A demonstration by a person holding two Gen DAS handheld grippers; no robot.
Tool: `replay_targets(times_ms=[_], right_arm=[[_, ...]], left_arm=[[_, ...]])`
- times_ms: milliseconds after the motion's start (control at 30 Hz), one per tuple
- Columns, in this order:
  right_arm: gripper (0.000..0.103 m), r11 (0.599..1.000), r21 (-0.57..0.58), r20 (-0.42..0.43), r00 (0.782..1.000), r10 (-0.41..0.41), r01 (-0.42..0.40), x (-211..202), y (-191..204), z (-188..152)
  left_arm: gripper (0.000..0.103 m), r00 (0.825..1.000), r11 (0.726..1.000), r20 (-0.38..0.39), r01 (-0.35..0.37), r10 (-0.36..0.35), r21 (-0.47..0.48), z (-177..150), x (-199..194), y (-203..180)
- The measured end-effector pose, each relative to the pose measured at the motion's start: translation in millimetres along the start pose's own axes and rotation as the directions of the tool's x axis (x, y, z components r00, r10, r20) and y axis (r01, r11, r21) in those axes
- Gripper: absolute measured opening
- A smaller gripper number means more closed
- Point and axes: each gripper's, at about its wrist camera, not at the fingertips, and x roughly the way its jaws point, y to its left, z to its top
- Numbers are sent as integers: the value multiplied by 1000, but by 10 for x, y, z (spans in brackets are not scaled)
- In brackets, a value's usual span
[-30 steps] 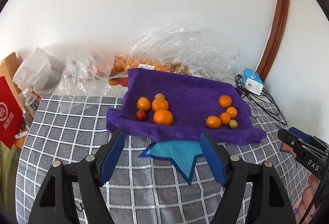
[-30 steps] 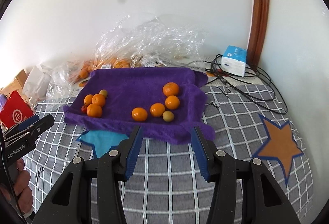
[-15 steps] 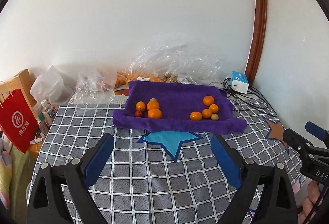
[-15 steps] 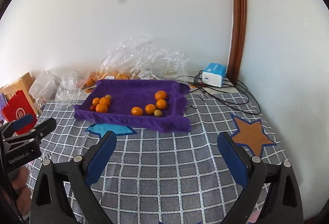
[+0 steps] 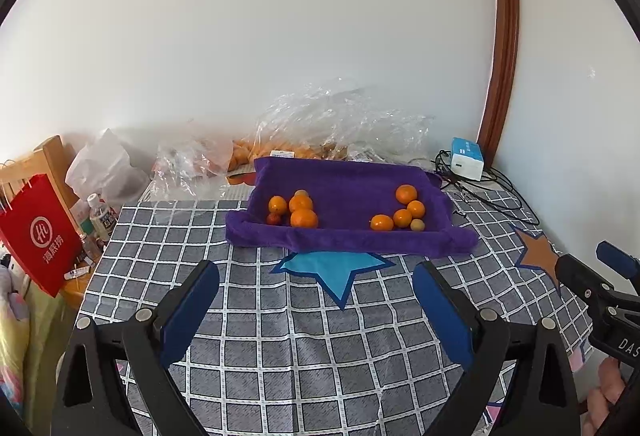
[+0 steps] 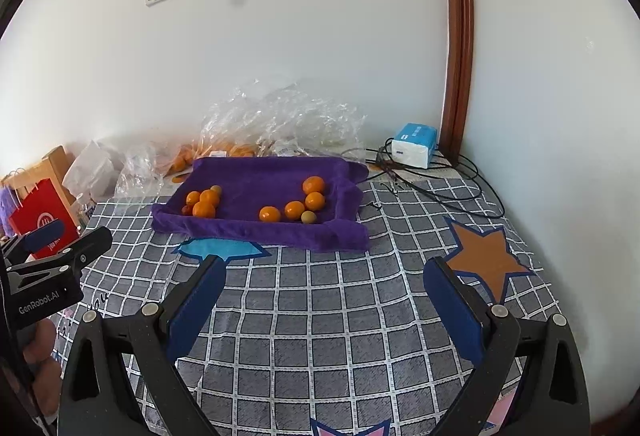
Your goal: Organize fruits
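A purple cloth-lined tray [image 5: 344, 180] [image 6: 256, 176] lies at the far side of the checked tablecloth. On its left sits a cluster of oranges [image 5: 301, 210] [image 6: 204, 202] with a small red fruit and a small tan one. On its right sits another group of oranges [image 5: 402, 210] [image 6: 304, 202] with a small greenish fruit [image 5: 417, 225] [image 6: 308, 217]. My left gripper [image 5: 316, 284] is open and empty, well short of the tray. My right gripper [image 6: 324, 276] is open and empty, also well back. Each gripper shows at the edge of the other's view.
Clear plastic bags [image 5: 340, 124] with more oranges lie behind the tray by the wall. A blue-white box [image 5: 466, 158] and black cables [image 6: 432, 184] sit at the back right. A red paper bag [image 5: 38, 234] and bottles stand off the table's left edge.
Both grippers have pulled back and up from the tray, and their jaws have opened wide. The fruits have not moved.
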Motion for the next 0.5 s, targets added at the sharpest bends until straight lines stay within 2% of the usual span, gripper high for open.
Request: replay_targets(times_ms=[500], right_arm=[[98,999,36,-21,999,27,-27,89,-37,-9]], left_arm=[[98,1000,1000,-25,-5,4,-10,7,72,34]])
